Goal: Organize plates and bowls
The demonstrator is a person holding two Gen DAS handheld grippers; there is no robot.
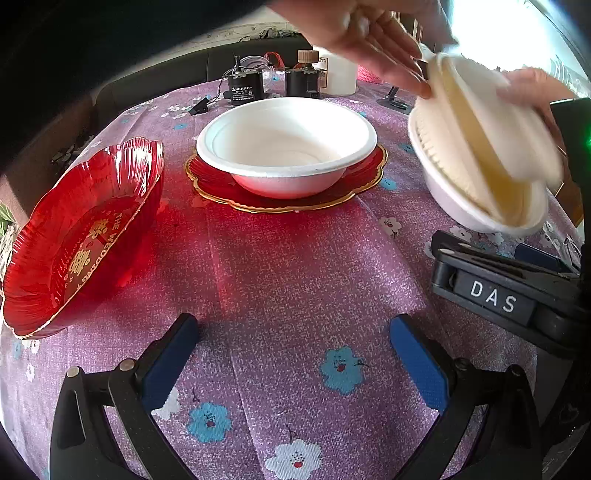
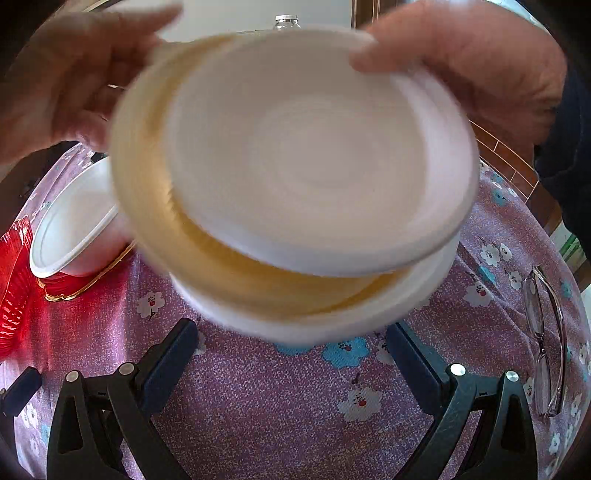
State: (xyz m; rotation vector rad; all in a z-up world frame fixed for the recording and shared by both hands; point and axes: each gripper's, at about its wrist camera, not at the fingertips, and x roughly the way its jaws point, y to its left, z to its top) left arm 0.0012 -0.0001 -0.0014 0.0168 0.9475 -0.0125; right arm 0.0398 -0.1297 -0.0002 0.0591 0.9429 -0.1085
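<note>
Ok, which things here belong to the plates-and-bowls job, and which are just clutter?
Job: white bowl on a red plate; second red plate; stack of bowls held in bare hands.
Clutter: eyeglasses; black devices; white jug.

A home, by the look of it, a dining table in a living space. The table wears a purple cloth (image 1: 295, 266) printed with little cartoon flowers, domestic stuff through and through. On it, a red wedding plate (image 1: 77, 240) with gold lettering, a white bowl (image 1: 286, 144) sitting on a second red plate (image 1: 354, 181), and bare hands (image 2: 491, 70) holding a stack of disposable bowls (image 2: 295, 177). Glasses (image 2: 546, 339) lie folded near the cloth's edge. At the far end there's household clutter: a wooden-capped bottle (image 1: 307, 59), a white jug (image 1: 340, 75), small black gadgets (image 1: 242, 85). Behind that, what looks like a dark sofa (image 1: 177, 70), and bright daylight from a window (image 1: 491, 29).
</note>
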